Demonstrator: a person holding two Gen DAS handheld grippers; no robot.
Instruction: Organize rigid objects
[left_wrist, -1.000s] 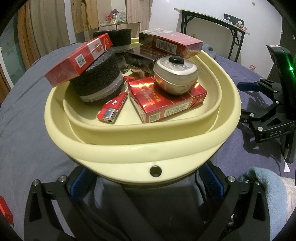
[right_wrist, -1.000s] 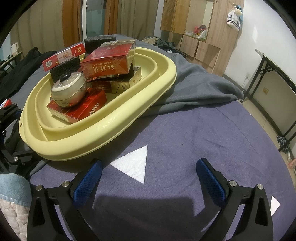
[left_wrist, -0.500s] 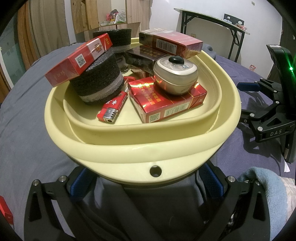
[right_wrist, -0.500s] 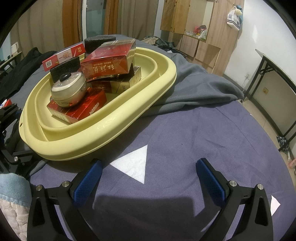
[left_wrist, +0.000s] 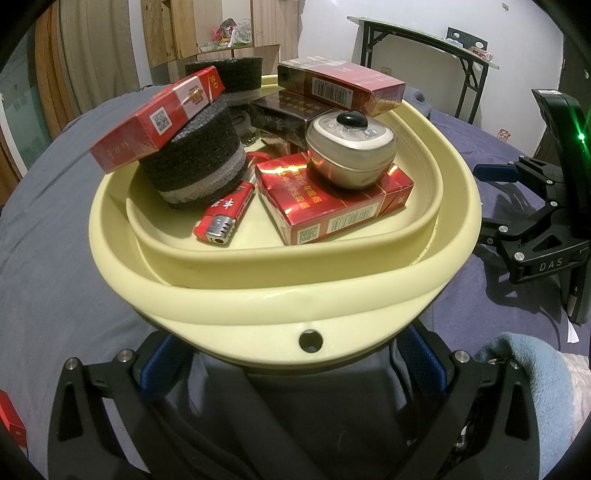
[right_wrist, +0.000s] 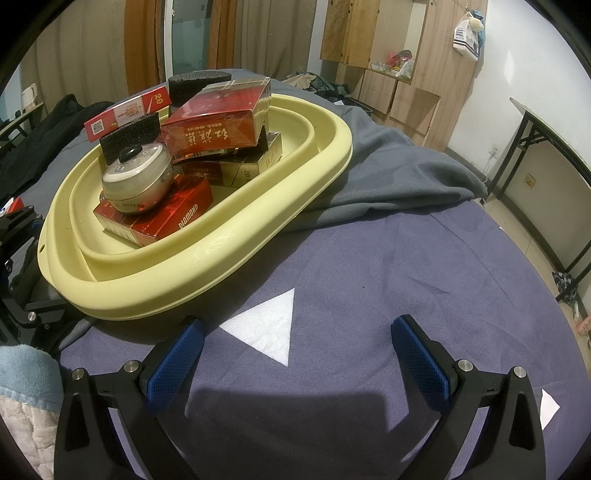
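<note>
Both tongs are sitting released: the left tongs (left_wrist: 295, 354) at the yellow basin (left_wrist: 258, 295) rim, the right tongs (right_wrist: 295, 350) over the bed (right_wrist: 369, 258). Judging by the heaped basin, collecting is ending; one red pack (left_wrist: 11, 417) lying outside is probably calling for pickup

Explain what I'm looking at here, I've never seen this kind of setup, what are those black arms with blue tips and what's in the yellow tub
These are two handheld grippers, each with a camera looking out along its two blue-padded fingers. No robot: a person holds one in each hand.

The left view shows the left gripper at the near rim of a yellow basin, its pads spread on either side below the rim. The right gripper is open over the purple bedcover, holding nothing.

In the basin lie red cigarette boxes, a red lighter, black foam cylinders and a small silver jar resting on one box.
</note>
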